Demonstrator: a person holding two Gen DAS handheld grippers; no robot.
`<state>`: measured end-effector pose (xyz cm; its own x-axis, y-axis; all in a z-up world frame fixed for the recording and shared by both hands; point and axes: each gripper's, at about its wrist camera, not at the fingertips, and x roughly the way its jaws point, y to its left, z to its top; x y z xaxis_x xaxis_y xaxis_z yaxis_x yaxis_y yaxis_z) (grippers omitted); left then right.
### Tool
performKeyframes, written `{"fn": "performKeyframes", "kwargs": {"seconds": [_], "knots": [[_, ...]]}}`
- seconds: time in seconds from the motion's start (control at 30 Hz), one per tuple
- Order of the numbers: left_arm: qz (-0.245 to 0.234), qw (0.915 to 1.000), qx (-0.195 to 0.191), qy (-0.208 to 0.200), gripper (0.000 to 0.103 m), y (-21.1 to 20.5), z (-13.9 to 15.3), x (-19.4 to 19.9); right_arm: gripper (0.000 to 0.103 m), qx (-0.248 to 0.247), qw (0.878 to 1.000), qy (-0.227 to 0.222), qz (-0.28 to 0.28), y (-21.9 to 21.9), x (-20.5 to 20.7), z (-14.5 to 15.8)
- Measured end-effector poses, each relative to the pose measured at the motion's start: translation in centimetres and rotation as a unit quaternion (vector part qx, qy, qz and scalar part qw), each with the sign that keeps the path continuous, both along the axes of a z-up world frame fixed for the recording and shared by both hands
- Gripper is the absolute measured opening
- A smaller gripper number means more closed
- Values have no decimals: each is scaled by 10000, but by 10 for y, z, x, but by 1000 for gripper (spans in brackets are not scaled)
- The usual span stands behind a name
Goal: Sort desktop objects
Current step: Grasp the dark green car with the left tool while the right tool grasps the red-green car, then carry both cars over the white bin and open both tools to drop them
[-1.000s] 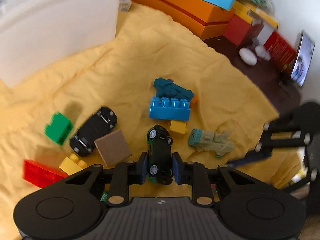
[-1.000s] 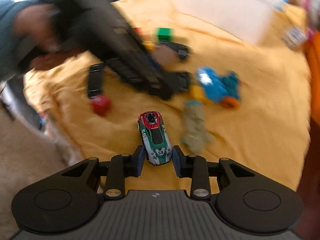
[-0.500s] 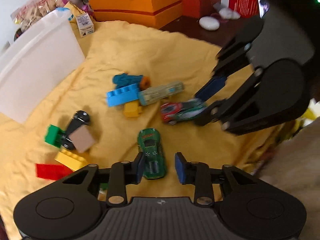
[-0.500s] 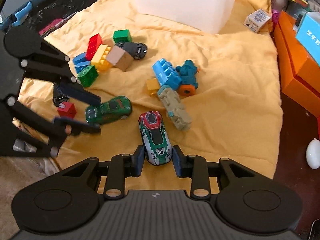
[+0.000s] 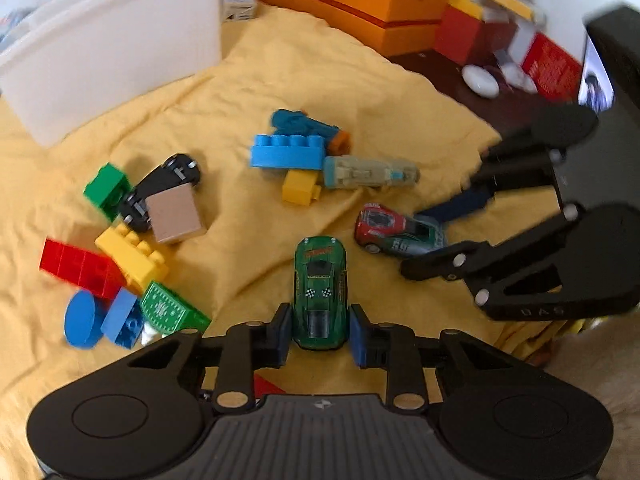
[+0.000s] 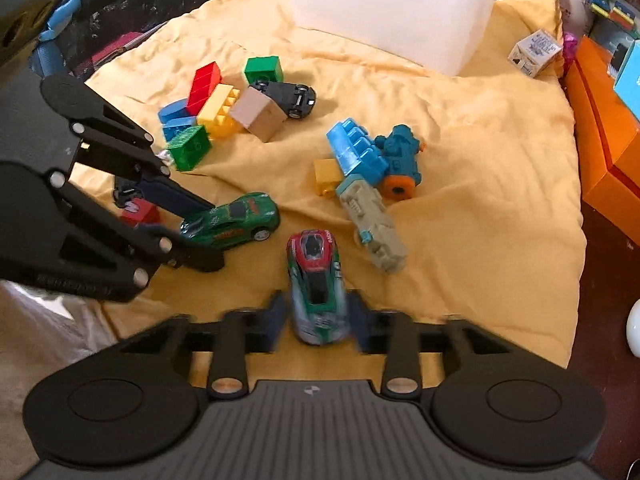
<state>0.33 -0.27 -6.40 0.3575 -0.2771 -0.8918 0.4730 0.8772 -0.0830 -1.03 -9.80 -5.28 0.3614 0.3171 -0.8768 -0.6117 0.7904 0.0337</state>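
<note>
A green toy car [image 5: 320,292] lies on the yellow cloth [image 5: 360,80] between the fingers of my left gripper [image 5: 319,332]; the jaws stand slightly apart from its sides. A red, green and white toy car [image 6: 316,284] sits between the fingers of my right gripper [image 6: 318,320], also with small gaps. Each car shows in the other view: the green car [image 6: 232,222] and the red car [image 5: 396,230]. Bricks, a black car [image 5: 164,184], a tan car [image 5: 370,172] and a teal toy [image 5: 304,124] lie beyond.
A white plastic bin [image 6: 392,8] stands at the cloth's far side. Orange boxes [image 5: 352,4] are at the back right. A brown block [image 5: 174,216], red brick [image 5: 76,268], yellow brick [image 5: 132,256] and green brick [image 5: 106,190] cluster on the left.
Both grippers came down to the cloth side by side. The left jaws opened off the green car; the right jaws have now loosened around the red car, which rests on the cloth.
</note>
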Motion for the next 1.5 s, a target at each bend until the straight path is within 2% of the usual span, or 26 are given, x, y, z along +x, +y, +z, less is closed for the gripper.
{"fn": "performKeyframes", "kwargs": {"seconds": [0.2,0.37,0.5,0.6,0.7,0.77,0.83,1.03,1.13,1.23,1.37,1.43,1.47,1.5], "knots": [[154,9988,-153,-444,33,14,40,8,33,-43,9996,-266,31,6,4,29],[398,9934,-341,-1025,33,37,88,33,33,196,9966,-806,-10,13,29,68],[525,9830,-400,-1715,33,58,137,60,33,275,9898,-1399,-69,24,62,103],[658,9715,-357,-2251,33,70,169,86,33,323,9819,-1861,-126,32,94,128],[732,9611,-191,-2658,33,78,188,119,33,332,9746,-2203,-235,39,128,148],[776,9600,-228,-2682,33,82,190,143,33,343,9716,-2318,-336,45,150,154],[841,9634,-347,-2522,33,87,184,170,33,324,9709,-2331,-445,51,171,156],[1109,9706,-87,-2135,34,91,141,217,35,175,9774,-1954,-783,61,218,139],[1116,9721,-404,-2023,34,101,135,210,34,185,9793,-1831,-841,62,221,133],[1095,9721,-340,-2047,36,102,135,197,34,139,9801,-1814,-790,65,214,131],[1198,9704,-475,-2044,44,105,139,175,34,206,9799,-1844,-734,64,199,134],[1393,9664,-418,-2119,53,105,139,153,35,272,9795,-1865,-709,58,185,136],[1453,9659,-425,-2102,65,104,138,143,36,328,9798,-1852,-680,55,177,135],[1501,9664,-457,-2036,71,106,134,131,38,406,9808,-1804,-615,51,163,133]]}}
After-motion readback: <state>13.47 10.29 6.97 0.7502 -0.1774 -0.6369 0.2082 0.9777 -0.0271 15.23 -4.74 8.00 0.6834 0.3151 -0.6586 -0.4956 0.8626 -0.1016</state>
